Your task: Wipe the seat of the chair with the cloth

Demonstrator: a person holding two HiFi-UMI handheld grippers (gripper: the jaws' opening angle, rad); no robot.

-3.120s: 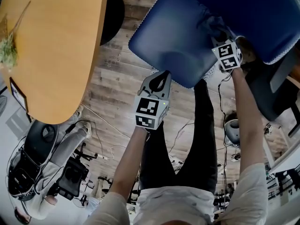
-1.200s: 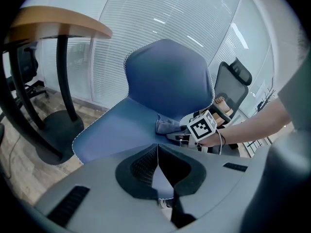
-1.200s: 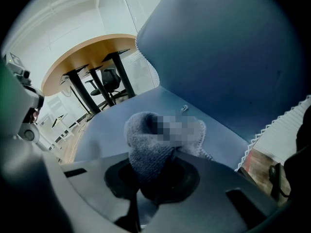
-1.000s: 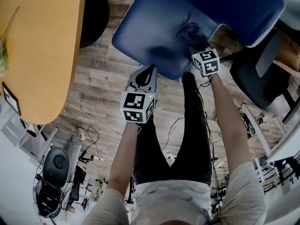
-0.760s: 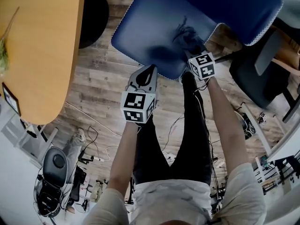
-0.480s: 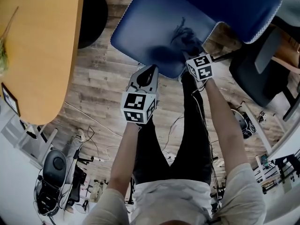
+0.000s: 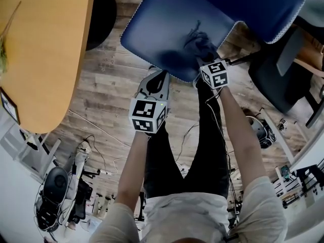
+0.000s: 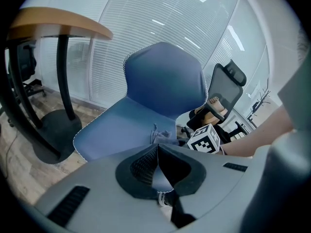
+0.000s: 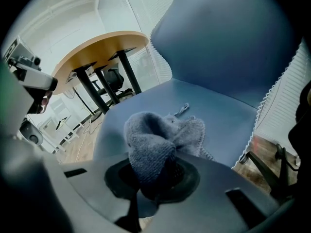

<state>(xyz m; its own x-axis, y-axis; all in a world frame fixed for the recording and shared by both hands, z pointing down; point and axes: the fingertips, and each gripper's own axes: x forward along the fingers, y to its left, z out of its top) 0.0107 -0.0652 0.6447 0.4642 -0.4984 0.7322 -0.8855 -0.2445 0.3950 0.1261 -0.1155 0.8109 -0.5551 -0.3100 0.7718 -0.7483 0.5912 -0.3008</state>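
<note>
- I see an orange-tan table on the left, its black round base on the plank floor.
- Cables trail near left.
- A black office chair stands right.

Blue chair seat on wood-plank floor, grey cloth bunched near its front edge

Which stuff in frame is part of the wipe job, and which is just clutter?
In the job:
chair seat
cloth, bunched on the seat
right tongs, clamped on the cloth

Just around:
left tongs, shut and empty, by the seat's front edge
wooden table
black table base
black office chair
</note>
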